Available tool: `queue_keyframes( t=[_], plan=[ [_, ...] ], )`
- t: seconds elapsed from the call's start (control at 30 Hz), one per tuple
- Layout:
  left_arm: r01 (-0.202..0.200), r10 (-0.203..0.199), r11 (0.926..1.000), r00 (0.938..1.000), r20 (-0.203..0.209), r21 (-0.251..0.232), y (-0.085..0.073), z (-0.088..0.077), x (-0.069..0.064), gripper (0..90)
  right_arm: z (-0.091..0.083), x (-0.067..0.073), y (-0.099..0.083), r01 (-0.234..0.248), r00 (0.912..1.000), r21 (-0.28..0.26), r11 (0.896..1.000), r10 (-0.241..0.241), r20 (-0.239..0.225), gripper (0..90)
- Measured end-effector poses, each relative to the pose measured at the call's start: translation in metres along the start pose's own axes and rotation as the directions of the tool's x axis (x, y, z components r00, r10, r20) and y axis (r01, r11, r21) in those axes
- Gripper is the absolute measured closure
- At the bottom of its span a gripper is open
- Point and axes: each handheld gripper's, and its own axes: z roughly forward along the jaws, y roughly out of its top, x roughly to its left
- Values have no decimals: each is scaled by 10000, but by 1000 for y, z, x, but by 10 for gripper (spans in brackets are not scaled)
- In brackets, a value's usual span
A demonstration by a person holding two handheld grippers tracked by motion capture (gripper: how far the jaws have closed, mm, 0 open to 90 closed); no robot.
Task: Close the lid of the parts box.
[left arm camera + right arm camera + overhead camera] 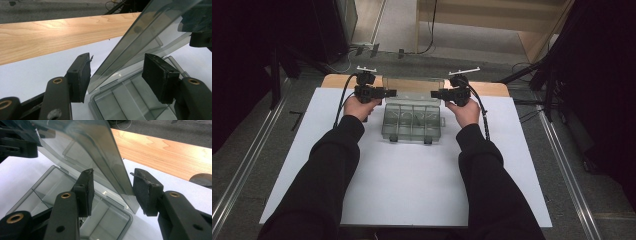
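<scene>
clear compartment box (412, 122) on the white sheet (402, 175), lid (414, 86) raised, standing between both grippers. left gripper (116, 75): jaws apart, lid edge in the gap, pads off it. right gripper (112, 191): jaws apart, lid edge just beside the right pad (145, 191), contact unclear. wooden table edge (50, 32) beyond.

Box compartments' (412, 118) contents perhaps too small to tell

black sleeves (332, 170), black grippers, brass-ringed screw holes, black cables (341, 102), grey top plates (366, 68)
</scene>
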Motion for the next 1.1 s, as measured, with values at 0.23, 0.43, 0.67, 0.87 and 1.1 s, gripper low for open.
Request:
queue_keyframes(
  t=[0.23,0.43,0.67,0.87,1.1],
  plan=[
    [-73,57,9991,9993,370,414,-5,-12,3,347,-1,3,0,23,10000,-54,10000,-22,94,530],
    [322,-354,9972,9983,463,677,-7,-22,11,333,-2,4,0,101,9998,-86,9999,-99,181,528],
    [750,-758,9906,9971,30,1142,1,-39,18,793,-2,2,-4,-3,10000,-304,9995,4,33,526],
    [90,-91,9928,10000,6,1196,12,-44,13,900,-3,3,-5,63,10000,-295,9995,-63,-3,524],
    [-208,230,9939,9995,-194,1086,27,-44,7,899,-4,5,-7,205,9998,-298,9993,-204,30,515]
  ],
)
